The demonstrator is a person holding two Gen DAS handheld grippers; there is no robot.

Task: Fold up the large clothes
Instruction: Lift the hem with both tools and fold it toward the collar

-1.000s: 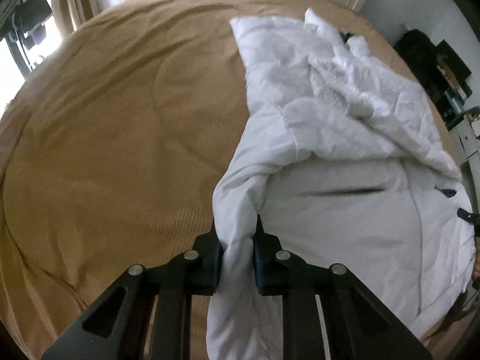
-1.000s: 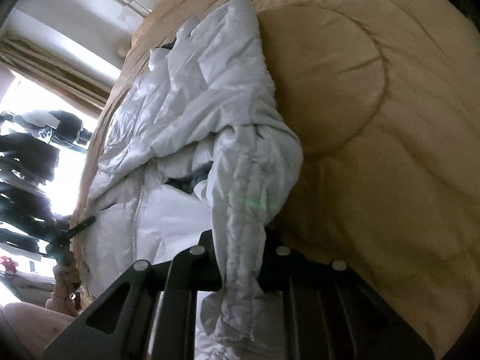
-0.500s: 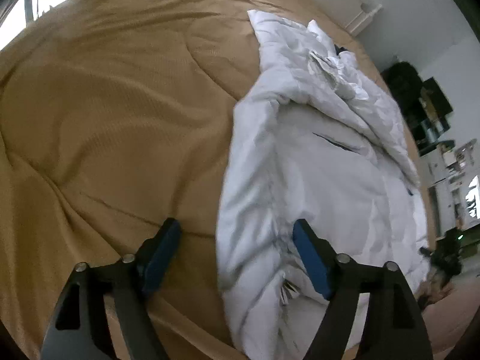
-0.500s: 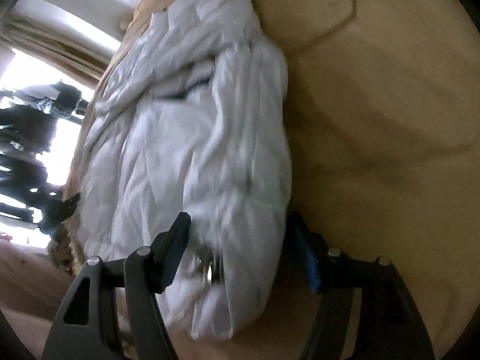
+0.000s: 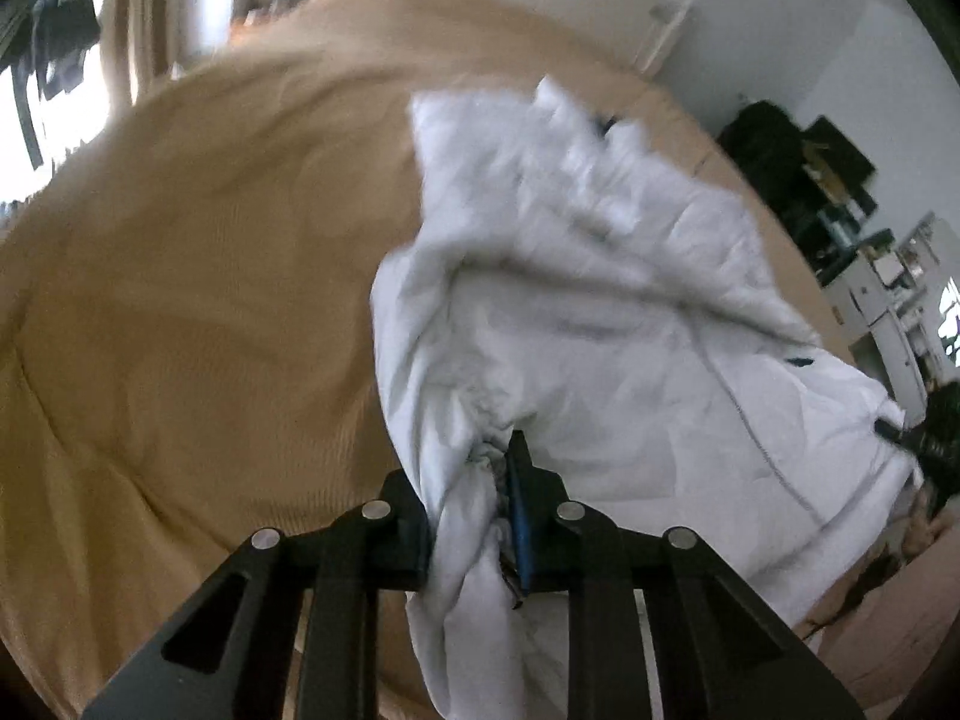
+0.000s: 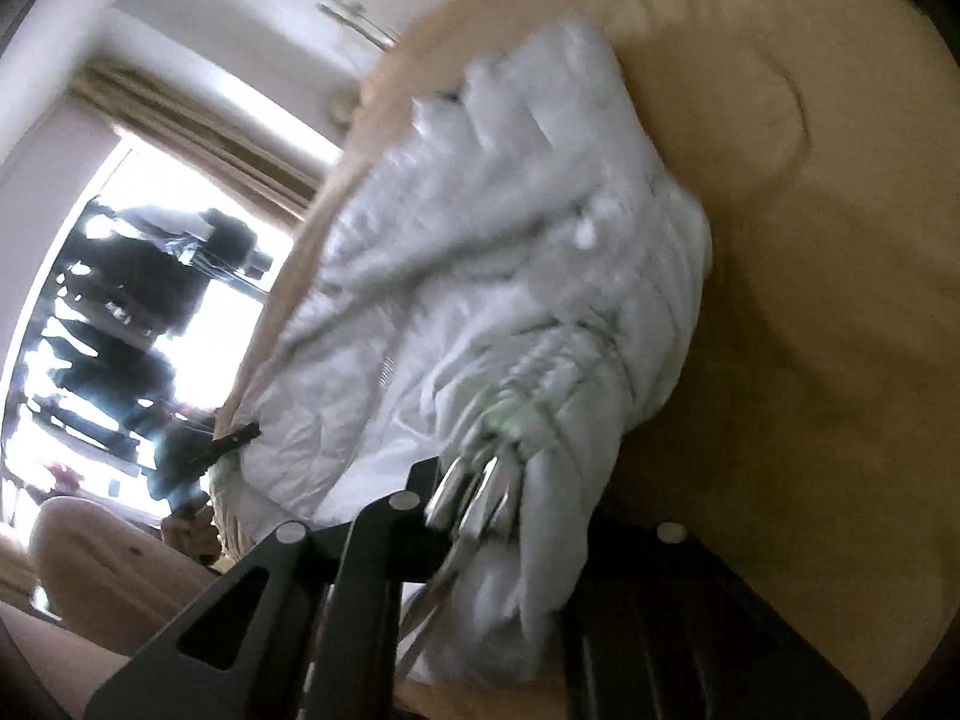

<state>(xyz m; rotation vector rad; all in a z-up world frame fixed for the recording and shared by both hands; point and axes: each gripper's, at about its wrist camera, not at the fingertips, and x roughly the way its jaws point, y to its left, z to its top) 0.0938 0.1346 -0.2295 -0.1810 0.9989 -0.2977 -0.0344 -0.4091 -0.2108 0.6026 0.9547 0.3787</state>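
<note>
Left gripper [image 5: 474,516] jaws were closed on a bunched fold of the white padded jacket [image 5: 600,312]; right gripper [image 6: 516,516] jaws likewise clamped a gathered edge of it. The jacket lay crumpled on the tan bedspread [image 5: 210,300].

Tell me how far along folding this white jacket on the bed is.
Early stage. The white jacket lies bunched on the tan bedspread, with no neat fold visible. In hand: the left tongs and right tongs each pinch a gathered part of it. Left to do: the folding itself and smoothing flat.
</note>
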